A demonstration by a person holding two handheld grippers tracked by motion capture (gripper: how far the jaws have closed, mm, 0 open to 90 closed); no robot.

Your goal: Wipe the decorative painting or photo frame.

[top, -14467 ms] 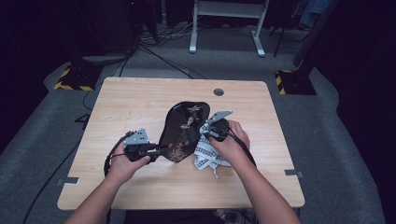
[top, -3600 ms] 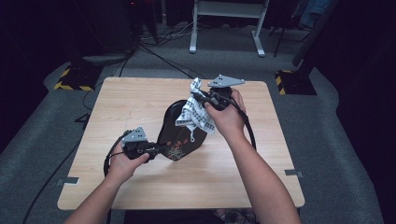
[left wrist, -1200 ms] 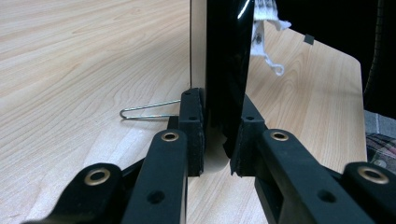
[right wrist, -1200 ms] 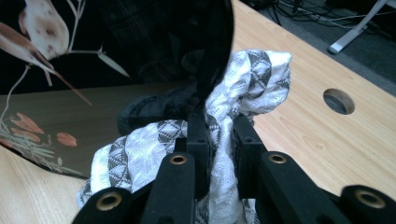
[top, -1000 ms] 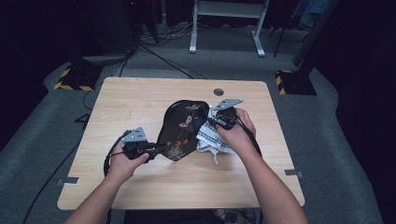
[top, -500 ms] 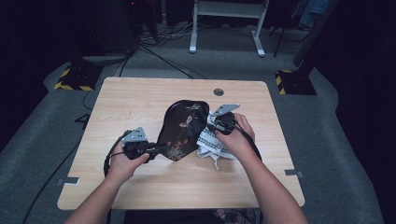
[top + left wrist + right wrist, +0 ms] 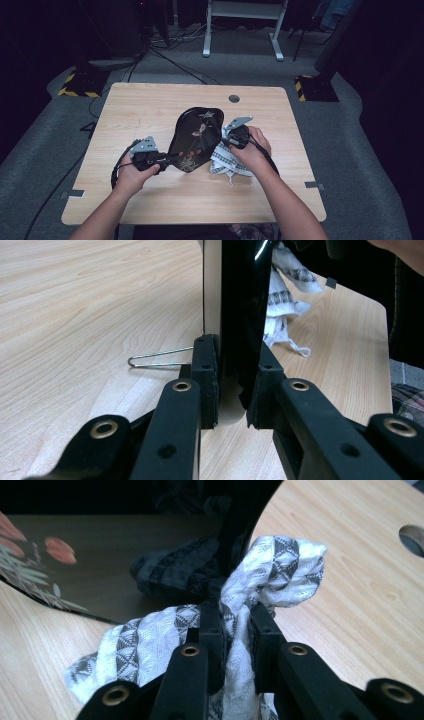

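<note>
While left tongs (image 7: pixel 167 160) are clamping near end of black tray (image 7: pixel 195 140), holding it propped on tabletop (image 7: pixel 150 110), right tongs (image 7: pixel 226 143) are gripping patterned cloth (image 7: pixel 227 161) bunched at tray's right edge. Tray's long axis is running away from person; glossy face is lying just left of cloth, right hand (image 7: pixel 250 150) being nearer.

Open wood left, far & near of tray (image 7: pixel 192 137); right blocked by cloth (image 7: pixel 225 159), wire clip (image 7: pixel 157 360) at near-left rim.
</note>
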